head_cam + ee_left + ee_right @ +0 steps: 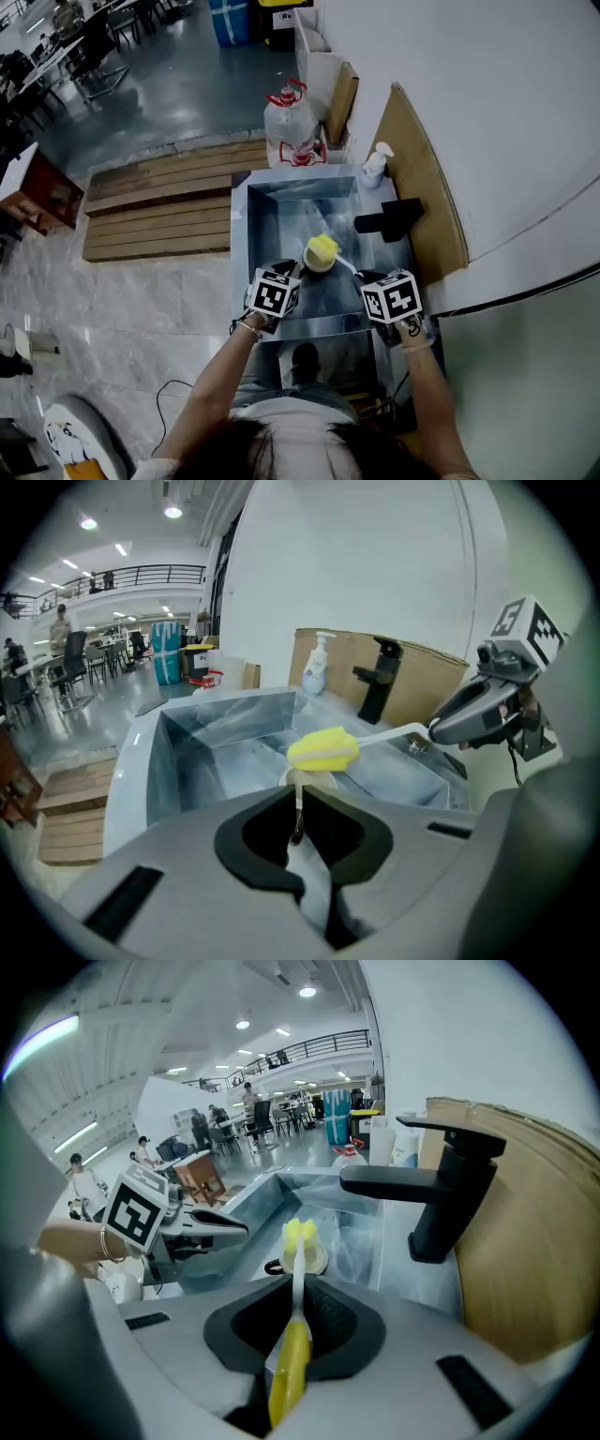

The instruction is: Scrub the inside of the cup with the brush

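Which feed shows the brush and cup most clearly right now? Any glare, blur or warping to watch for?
Head view: sharp but small; the steel sink shows sheen. Left gripper view: edges fisheye-bent, brush crisp, covering most of the cup. Right gripper view: brush handle blurred up close.

Grey left tool [298,797], right tool [298,1283] — black pads [247,833], black-and-white marker cubes [274,292], wrist bracelet [249,329]

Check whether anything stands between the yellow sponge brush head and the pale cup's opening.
Nothing visible does. The yellow sponge brush, held in the right gripper, sits over the pale cup, which the left gripper holds over the steel sink.
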The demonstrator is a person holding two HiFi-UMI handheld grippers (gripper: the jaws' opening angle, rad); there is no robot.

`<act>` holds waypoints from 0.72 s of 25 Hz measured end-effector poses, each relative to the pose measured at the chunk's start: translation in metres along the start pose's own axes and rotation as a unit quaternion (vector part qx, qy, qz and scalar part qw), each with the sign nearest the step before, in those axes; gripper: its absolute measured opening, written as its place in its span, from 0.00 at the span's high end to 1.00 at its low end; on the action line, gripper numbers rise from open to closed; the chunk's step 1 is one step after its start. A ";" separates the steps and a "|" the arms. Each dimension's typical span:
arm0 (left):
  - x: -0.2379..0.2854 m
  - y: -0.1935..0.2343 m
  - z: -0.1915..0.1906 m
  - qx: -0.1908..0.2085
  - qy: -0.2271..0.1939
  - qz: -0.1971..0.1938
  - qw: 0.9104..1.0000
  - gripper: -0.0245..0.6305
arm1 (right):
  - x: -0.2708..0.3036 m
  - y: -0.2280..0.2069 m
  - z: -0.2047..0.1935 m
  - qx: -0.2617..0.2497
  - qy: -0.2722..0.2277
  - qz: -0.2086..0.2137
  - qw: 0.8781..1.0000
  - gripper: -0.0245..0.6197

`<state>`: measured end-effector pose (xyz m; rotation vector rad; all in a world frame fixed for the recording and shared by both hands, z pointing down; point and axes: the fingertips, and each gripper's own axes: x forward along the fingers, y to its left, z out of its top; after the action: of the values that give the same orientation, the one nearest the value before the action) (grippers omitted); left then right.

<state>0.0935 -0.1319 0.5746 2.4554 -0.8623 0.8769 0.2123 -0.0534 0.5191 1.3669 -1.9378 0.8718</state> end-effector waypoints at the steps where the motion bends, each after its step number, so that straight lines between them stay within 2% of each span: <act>1: -0.003 -0.001 0.003 0.001 -0.004 0.002 1.000 0.92 | 0.000 0.001 0.001 0.001 -0.007 0.002 1.000 0.88; 6: -0.016 -0.001 0.013 -0.002 -0.020 0.006 1.000 0.92 | -0.001 0.005 0.006 -0.002 -0.039 0.002 0.999 0.88; 18: -0.062 -0.002 0.023 -0.005 -0.070 0.006 0.998 0.93 | -0.022 0.028 0.023 0.011 -0.126 -0.035 0.991 0.88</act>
<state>0.0670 -0.1171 0.5159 2.5289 -0.9288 0.7093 0.1893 -0.0522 0.4835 1.6142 -2.0563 0.7164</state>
